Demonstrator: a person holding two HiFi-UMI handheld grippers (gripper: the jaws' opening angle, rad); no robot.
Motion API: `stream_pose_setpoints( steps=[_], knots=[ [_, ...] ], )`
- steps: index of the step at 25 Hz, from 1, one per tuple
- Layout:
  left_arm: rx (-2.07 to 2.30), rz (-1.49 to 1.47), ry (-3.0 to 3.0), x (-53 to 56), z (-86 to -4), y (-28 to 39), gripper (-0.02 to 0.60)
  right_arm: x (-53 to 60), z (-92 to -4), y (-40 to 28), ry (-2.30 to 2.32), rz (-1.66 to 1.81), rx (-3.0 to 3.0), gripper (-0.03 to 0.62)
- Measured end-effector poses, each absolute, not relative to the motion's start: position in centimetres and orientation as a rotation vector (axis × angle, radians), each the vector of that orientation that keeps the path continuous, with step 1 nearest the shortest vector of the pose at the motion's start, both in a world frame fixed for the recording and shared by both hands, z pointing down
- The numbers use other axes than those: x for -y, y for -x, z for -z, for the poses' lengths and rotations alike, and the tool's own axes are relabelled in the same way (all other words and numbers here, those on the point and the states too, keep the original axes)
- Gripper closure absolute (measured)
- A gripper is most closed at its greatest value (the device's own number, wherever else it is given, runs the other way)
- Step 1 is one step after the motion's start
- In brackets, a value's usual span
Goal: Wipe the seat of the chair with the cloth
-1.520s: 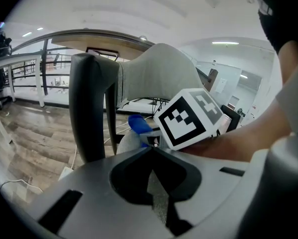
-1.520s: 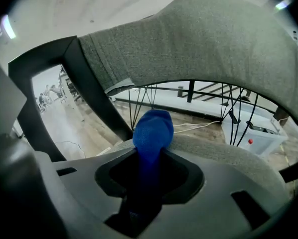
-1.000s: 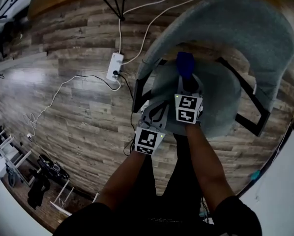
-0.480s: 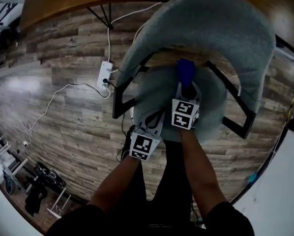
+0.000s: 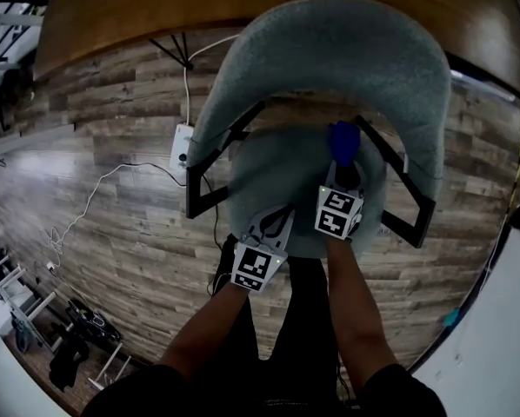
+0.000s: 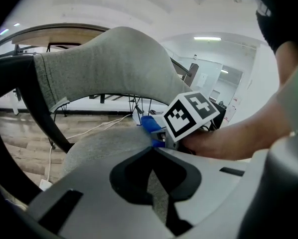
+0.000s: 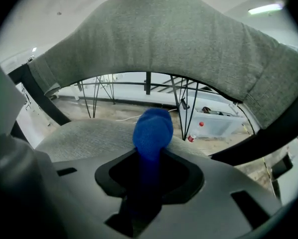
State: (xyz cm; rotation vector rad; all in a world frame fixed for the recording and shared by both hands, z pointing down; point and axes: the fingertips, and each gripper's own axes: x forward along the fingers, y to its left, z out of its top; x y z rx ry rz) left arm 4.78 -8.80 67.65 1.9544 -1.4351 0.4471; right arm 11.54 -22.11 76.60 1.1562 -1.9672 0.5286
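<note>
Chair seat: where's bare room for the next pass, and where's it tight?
Bare: the seat left and centre, between the left black frame bar and the cloth, back to under the backrest. Crowded: the right side, where the right claw grips the cloth, and the front-left edge, where the shut left claw sits.

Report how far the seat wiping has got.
Done: the cloth is picked up, clamped in the right gripper. In hand: it is held over the back right of the seat; contact cannot be told. The left gripper is shut and empty at the front edge. Left: no wiped area shows, so count the whole seat.
</note>
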Motion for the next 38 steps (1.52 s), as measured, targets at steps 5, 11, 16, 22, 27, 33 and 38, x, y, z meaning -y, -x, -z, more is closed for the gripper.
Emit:
stream_pose_setpoints(
  steps=[5, 11, 16, 22, 27, 33, 38],
  knots=[
    [1.43, -0.492, -1.996, 9.4, -67.4, -6.8, 0.58, 22.9, -76.6, -14.9, -1.213, -0.555, 1.923, 0.474],
    [1.432, -0.482, -2.011, 10.0, -67.2, -8.6, 0.58, 23.4, -76.6, -19.2, -1.284, -0.575, 1.845, 0.474],
    [1.415, -0.449, -2.02, 9.8, -67.0, -8.8, 0.58, 23.1, -76.1, -21.3, -1.355, -0.62, 1.827, 0.474],
    [1.494, -0.428, -1.949, 8.2, -67.2, -6.0, 0.58, 20.6, -73.7, -18.5, -1.365, -0.615, 1.936, 0.474],
    [1.559, -0.429, -1.95, 5.9, -66.9, -3.8, 0.58, 16.7, -73.3, -12.9, -1.24, -0.634, 2.019, 0.474],
    [1.643, -0.409, -1.887, 3.0, -67.4, -0.4, 0.58, 12.6, -73.4, -5.8, -1.058, -0.645, 2.132, 0.473],
    [1.729, -0.396, -1.797, 0.2, -68.0, 3.5, 0.58, 10.1, -73.6, -0.2, -0.927, -0.637, 2.201, 0.474]
  ],
)
